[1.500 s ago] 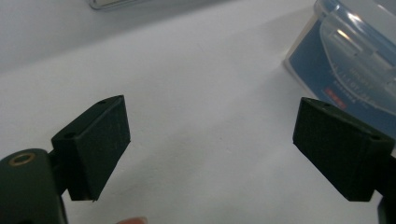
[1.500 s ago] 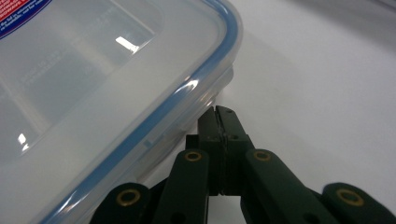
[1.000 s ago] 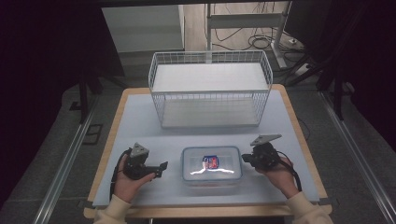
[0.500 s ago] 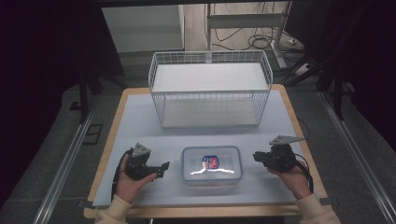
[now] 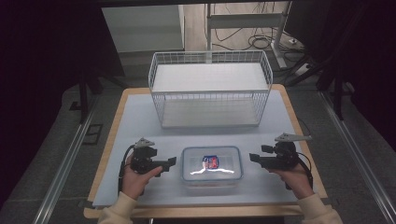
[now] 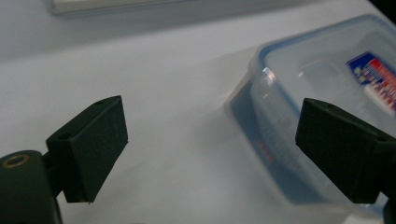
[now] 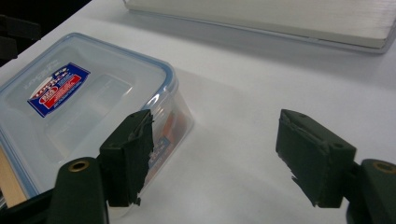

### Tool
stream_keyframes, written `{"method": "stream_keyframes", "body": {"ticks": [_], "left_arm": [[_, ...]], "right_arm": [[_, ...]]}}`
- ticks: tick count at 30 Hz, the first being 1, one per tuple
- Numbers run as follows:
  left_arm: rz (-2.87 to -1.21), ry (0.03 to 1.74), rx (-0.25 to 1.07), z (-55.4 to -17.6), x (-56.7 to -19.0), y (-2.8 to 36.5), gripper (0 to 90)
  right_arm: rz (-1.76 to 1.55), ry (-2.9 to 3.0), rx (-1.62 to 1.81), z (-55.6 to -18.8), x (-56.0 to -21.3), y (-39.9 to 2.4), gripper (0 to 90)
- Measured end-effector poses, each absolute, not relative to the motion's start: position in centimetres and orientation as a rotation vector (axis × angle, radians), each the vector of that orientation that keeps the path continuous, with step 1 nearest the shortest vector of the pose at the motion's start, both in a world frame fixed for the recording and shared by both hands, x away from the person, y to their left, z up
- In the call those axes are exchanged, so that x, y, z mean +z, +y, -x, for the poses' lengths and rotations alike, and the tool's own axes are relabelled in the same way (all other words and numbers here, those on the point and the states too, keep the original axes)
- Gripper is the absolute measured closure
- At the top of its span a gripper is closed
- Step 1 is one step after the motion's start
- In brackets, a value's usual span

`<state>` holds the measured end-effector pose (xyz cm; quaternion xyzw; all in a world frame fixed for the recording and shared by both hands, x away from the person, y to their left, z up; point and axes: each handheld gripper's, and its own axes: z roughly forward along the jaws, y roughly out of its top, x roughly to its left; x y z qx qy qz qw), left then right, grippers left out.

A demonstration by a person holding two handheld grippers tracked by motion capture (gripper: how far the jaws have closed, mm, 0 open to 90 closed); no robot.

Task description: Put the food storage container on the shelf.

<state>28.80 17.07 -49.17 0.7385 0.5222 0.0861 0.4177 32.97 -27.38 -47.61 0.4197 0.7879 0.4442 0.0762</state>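
Two grippers flank one clear plastic container on a pale tabletop [image 5: 140, 121], and by size the scene runs from that tabletop to the white wire basket [image 5: 210, 88] at its far side, then down to the container [image 5: 211, 165], which sits lidded near the front edge, midway between the hands. Its lid has a blue rim and a red-and-blue label [image 5: 211, 162]. The left gripper [image 5: 170, 163] hovers just left of the container with its fingers [image 6: 88, 147] spread wide and holding nothing; the right gripper [image 5: 252, 157] hangs just right of it, fingers [image 7: 126, 156] likewise parted and empty. Judging from this, the work is at the approach stage: neither hand has closed on the container, and the next move would seem to call for bringing the fingers in against its short ends or lid latches from both sides evenly, so it does not slide. Whether anything lies inside is hard to tell through glare on the lid, though something orange shows faintly at one end in the right gripper view.
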Motion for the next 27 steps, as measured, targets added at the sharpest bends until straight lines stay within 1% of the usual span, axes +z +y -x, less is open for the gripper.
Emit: {"method": "stream_keyframes", "body": {"ticks": [4, 6, 7, 11, 17, 20, 23, 27], "left_arm": [[-1.837, 1.307, 0.137, -29.5, -49.0, 16.0, 9.0], [-1.833, 1.298, 0.071, -29.3, -49.4, 15.6, 9.0], [-1.833, 1.298, 0.071, -29.3, -49.4, 15.6, 9.0], [-1.809, 1.290, -0.023, -28.8, -49.9, 15.5, 9.1], [-1.824, 1.271, -0.092, -28.5, -50.4, 14.5, 9.1], [-1.830, 1.263, -0.156, -28.3, -51.0, 13.8, 9.5], [-1.835, 1.260, -0.178, -28.3, -51.2, 13.4, 9.5], [-1.811, 1.259, -0.242, -28.6, -51.7, 13.1, 9.6]], "right_arm": [[-1.257, 2.353, 1.332, -32.9, -47.5, -27.4, 26.5], [-1.252, 2.347, 1.337, -32.8, -47.4, -27.4, 26.5], [-1.252, 2.347, 1.337, -32.8, -47.4, -27.4, 26.5], [-1.244, 2.357, 1.323, -32.8, -47.6, -27.2, 26.5], [-1.225, 2.371, 1.302, -32.7, -47.8, -26.9, 26.4], [-1.222, 2.374, 1.295, -32.7, -47.8, -26.8, 26.3], [-1.220, 2.375, 1.292, -32.7, -47.9, -26.8, 26.2], [-1.212, 2.376, 1.289, -32.7, -47.8, -26.7, 26.3]]}}
